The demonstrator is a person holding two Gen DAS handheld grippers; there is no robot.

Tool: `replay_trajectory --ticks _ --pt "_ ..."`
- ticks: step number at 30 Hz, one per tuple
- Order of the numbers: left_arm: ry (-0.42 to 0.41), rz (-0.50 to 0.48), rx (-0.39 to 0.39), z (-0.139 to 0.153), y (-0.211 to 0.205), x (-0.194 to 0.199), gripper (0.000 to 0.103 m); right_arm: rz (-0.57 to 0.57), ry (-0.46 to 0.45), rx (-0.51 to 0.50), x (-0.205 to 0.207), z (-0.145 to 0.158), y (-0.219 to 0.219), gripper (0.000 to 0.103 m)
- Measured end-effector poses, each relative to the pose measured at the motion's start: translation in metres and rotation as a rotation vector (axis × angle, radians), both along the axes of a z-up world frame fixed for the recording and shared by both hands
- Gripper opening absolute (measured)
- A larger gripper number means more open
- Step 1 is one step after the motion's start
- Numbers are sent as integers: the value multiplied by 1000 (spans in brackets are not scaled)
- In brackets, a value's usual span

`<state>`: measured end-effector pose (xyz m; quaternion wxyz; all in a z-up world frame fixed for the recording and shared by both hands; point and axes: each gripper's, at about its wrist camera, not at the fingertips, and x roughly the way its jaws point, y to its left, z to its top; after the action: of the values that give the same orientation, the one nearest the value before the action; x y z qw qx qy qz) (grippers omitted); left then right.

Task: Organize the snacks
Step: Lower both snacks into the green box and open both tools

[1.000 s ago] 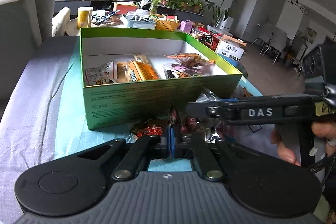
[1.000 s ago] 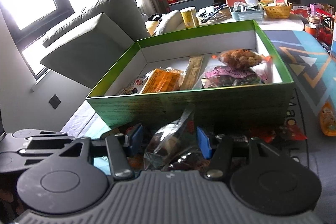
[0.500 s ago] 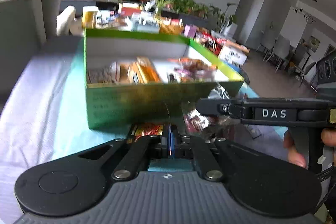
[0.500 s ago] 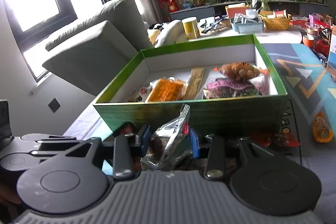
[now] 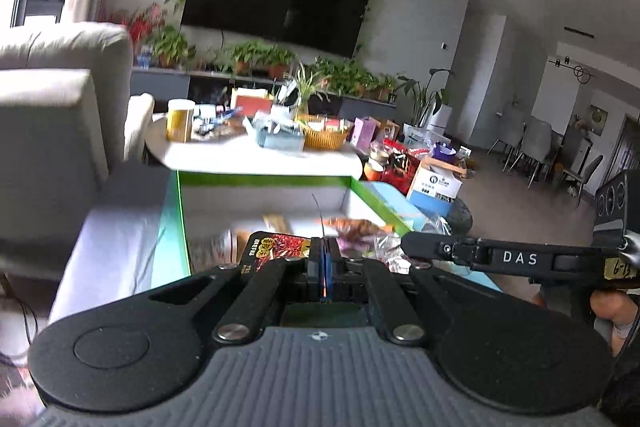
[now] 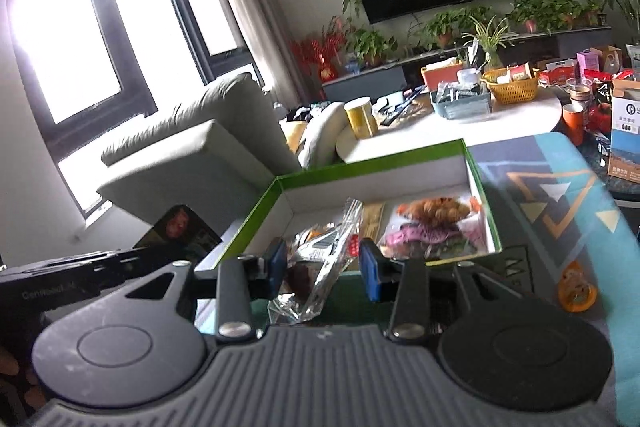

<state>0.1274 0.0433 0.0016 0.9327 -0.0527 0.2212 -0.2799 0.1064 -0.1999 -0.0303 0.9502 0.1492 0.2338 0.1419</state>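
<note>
The left gripper (image 5: 325,259) pinches a red chili packet (image 5: 276,247) flat; the right gripper (image 6: 324,263) clamps a clear foil packet (image 6: 324,267). Both hang before the green box (image 6: 360,173) at twelve o'clock. Each should clear the near wall, then release over bare floor inside.

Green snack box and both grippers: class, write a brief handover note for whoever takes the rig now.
Left gripper: jaws shut on a red-and-black snack packet.
Right gripper: jaws shut on a clear foil snack bag.
Green box: several snacks lie inside.
Done: both packets lifted above the box's near wall.
Left: drop both in the box, then fetch the orange packet on the mat.
</note>
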Motion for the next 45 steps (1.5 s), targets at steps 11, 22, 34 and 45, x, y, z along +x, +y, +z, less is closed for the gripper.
replay_trajectory --ticks 11,22,34,45 --pt "-13 30 73 7 -29 48 1 -67 2 37 37 2 -12 23" --pt "31 46 115 -12 -42 83 1 -90 37 56 66 -12 -18 23" --pt "81 47 134 -26 -48 98 2 -123 83 58 77 -26 -21 23" --pt "118 61 135 -27 -46 95 7 -142 113 44 69 -28 -20 23"
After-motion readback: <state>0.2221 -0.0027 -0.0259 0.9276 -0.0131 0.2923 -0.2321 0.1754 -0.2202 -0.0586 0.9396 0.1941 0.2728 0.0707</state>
